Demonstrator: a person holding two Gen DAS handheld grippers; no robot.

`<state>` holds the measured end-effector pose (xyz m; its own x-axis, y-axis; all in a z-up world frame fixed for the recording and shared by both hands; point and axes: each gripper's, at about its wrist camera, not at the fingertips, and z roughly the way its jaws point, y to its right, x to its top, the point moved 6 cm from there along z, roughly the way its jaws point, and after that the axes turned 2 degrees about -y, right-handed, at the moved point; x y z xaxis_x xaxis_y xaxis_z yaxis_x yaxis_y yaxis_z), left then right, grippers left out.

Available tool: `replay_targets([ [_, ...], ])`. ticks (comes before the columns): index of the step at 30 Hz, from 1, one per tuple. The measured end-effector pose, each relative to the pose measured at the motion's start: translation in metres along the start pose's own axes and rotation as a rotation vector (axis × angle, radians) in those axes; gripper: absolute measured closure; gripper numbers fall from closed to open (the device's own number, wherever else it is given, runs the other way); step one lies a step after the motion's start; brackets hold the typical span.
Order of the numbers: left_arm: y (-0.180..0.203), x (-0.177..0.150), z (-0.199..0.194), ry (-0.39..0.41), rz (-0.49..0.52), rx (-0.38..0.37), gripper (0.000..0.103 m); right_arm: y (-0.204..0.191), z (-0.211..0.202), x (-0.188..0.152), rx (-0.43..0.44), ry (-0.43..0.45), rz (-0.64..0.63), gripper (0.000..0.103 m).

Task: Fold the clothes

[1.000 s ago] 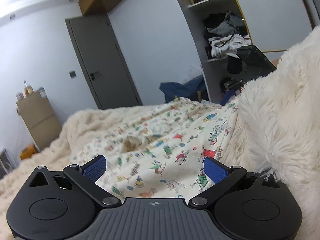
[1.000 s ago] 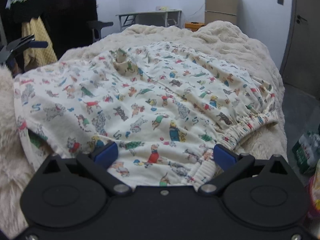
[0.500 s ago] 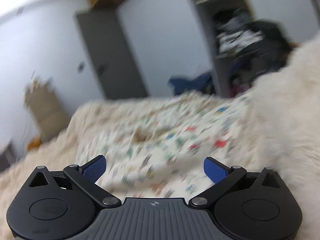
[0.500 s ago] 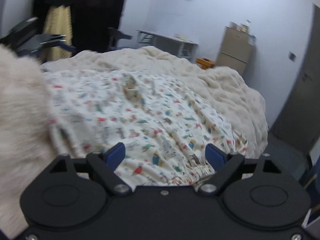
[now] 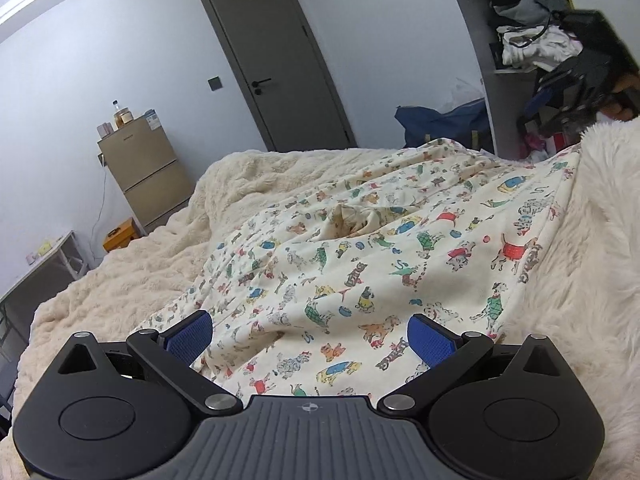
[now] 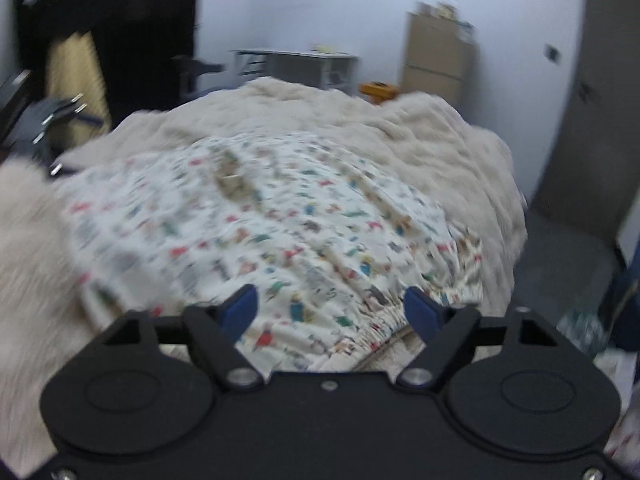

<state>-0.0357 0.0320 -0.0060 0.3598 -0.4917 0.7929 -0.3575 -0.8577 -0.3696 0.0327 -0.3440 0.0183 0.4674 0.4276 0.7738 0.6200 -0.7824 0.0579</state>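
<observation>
A cream garment printed with small colourful animals (image 5: 380, 256) lies spread over a fluffy cream blanket (image 5: 132, 280) on a bed. My left gripper (image 5: 310, 338) stands open just above the garment's near edge, blue pads wide apart, nothing pinched. In the blurred right wrist view the same garment (image 6: 260, 232) shows its gathered elastic edge (image 6: 400, 320) near the lens. My right gripper (image 6: 332, 308) hovers over that edge. Its jaws are closing, with cloth lying below the gap, and the pads are clear of it. A small bunched fold (image 5: 352, 220) rises mid-garment.
A grey door (image 5: 276, 60) and a small brown fridge (image 5: 144, 176) stand beyond the bed. Shelves with piled clothes (image 5: 532, 40) and a blue bag (image 5: 440, 124) are at the right. A white fluffy mass (image 5: 600, 260) borders the garment. A grey table (image 6: 296, 64) stands behind.
The left view tilted down and swung right. The right gripper rose and its jaws narrowed; the bed now looks farther off.
</observation>
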Motion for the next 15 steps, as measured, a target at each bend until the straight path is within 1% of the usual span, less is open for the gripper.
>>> replay_targets([
  [1,0.001,0.000,0.000,0.000,0.007,0.001,0.000,0.001,0.006,-0.003,-0.004,-0.020,0.000,0.041],
  [2,0.001,-0.001,0.001,-0.001,0.013,0.002,0.000,-0.002,0.015,-0.009,0.008,-0.061,-0.016,0.043],
  [5,0.006,-0.004,-0.003,0.003,0.080,-0.009,0.000,-0.016,0.030,-0.030,0.088,-0.189,-0.105,0.049],
  [6,0.008,-0.005,-0.005,0.007,0.108,-0.017,0.000,-0.020,0.030,-0.034,0.104,-0.207,-0.130,0.051],
  [8,0.008,-0.008,-0.011,0.017,0.144,-0.028,0.000,-0.024,0.023,-0.036,0.124,-0.217,-0.169,0.053],
  [9,0.005,-0.010,-0.013,0.015,0.146,-0.031,0.000,-0.024,0.019,-0.035,0.130,-0.217,-0.178,0.054],
  [11,0.001,-0.013,-0.017,0.016,0.152,-0.043,0.000,-0.021,-0.005,-0.032,0.143,-0.184,-0.226,0.053],
  [12,0.000,-0.015,-0.021,0.021,0.166,-0.055,0.000,-0.020,-0.018,-0.032,0.150,-0.164,-0.250,0.051],
  [13,0.002,-0.020,-0.026,0.029,0.204,-0.078,0.000,-0.021,-0.029,-0.033,0.156,-0.143,-0.272,0.049],
  [14,0.006,-0.026,-0.031,0.033,0.249,-0.100,0.000,-0.022,-0.042,-0.034,0.168,-0.118,-0.298,0.041],
  [15,0.010,-0.031,-0.035,0.037,0.290,-0.121,0.000,-0.025,-0.052,-0.036,0.184,-0.096,-0.328,0.030],
])
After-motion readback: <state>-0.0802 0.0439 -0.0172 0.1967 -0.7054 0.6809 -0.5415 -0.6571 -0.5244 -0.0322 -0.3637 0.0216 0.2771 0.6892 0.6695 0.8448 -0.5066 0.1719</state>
